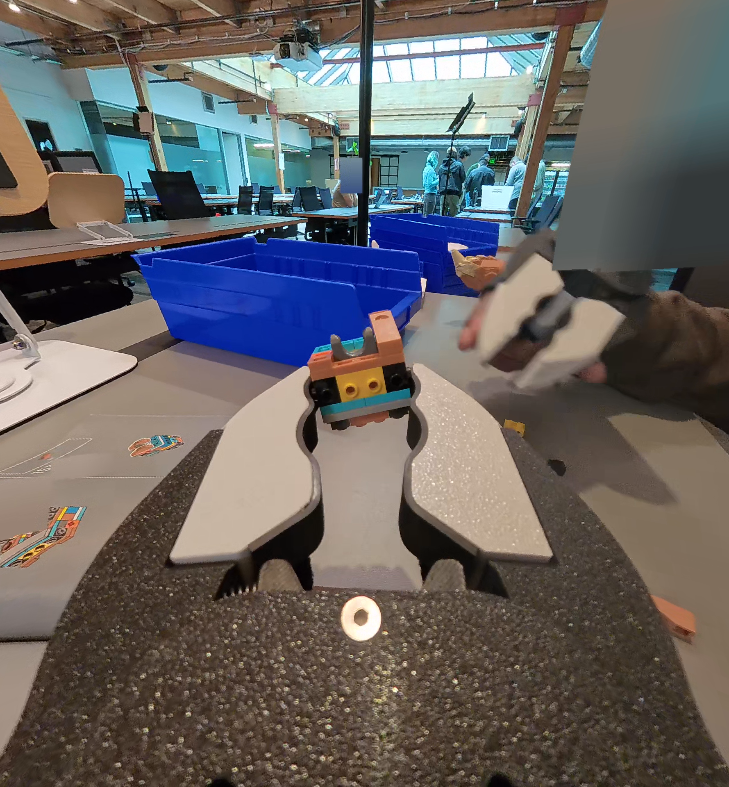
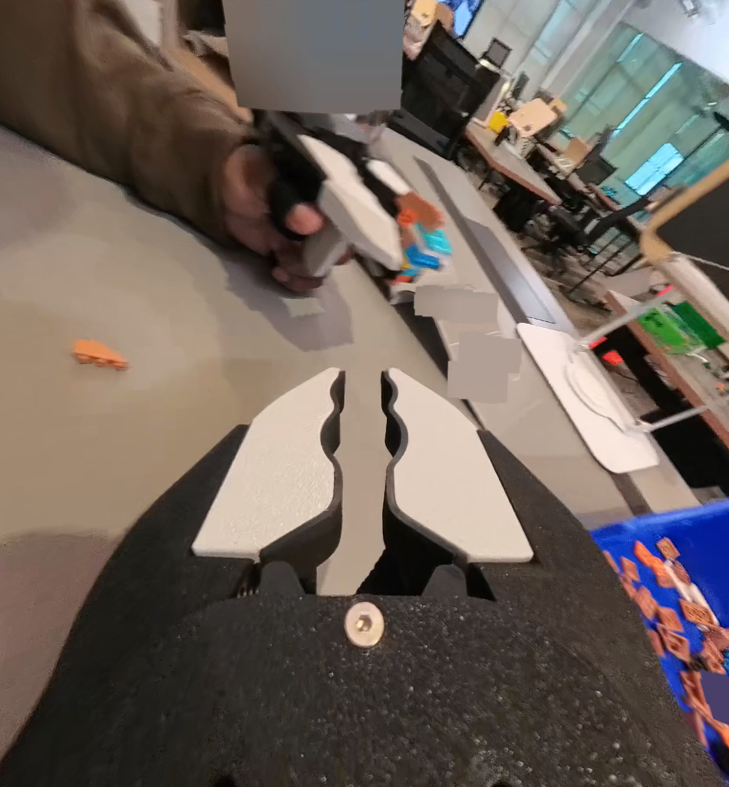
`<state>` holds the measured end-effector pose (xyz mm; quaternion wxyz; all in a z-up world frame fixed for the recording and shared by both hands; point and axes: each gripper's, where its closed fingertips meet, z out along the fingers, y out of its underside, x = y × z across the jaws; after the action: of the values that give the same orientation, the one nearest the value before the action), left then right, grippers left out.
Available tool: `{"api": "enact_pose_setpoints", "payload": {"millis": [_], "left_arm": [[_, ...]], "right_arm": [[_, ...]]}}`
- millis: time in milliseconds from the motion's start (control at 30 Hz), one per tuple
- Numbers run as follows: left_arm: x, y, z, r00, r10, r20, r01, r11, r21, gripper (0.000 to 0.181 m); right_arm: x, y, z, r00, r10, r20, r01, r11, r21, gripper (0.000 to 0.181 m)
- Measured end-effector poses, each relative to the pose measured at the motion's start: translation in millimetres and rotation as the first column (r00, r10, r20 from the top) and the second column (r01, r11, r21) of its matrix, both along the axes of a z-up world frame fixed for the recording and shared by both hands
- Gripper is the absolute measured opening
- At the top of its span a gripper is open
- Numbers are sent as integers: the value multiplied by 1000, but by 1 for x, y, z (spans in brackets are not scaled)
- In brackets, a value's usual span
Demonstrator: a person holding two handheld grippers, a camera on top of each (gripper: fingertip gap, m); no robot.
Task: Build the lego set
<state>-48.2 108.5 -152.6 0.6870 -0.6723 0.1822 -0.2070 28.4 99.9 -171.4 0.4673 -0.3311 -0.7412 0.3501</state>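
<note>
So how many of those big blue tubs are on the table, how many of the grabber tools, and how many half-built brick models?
Blue plastic bins: 2, near and far
Handheld two-finger grippers: 2, left and right
Multicoloured partly built lego model: 1, clamped in the left gripper
Total: 5

Two grippers: left, right. One lego model. Two blue bins: near, far. One loose orange piece on the table. Many orange pieces in a bin, too blurred to count. One white stand
</note>
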Motion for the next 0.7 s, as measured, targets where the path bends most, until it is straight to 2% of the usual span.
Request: {"api": "enact_pose_setpoints", "payload": {"millis": [233,333,467,700], "left_arm": [[-1,1,0,1000,8,5,-8,1000,-5,39],[0,1,-1,1000,10,-8,-10,1000,-3,39],[2,0,-2,999,17,-33,-17,1000,3,39],[1,1,-3,998,34,-52,-34,999,0,39]], "right_arm": [[17,-124,-33,978,156,141,-155,988,-16,17],[21,-158,-47,960,190,208,-186,982,-37,17],[22,-179,-63,936,206,286,-192,978,-80,18],[16,-181,-78,914,147,379,-145,989,-32,22]]}}
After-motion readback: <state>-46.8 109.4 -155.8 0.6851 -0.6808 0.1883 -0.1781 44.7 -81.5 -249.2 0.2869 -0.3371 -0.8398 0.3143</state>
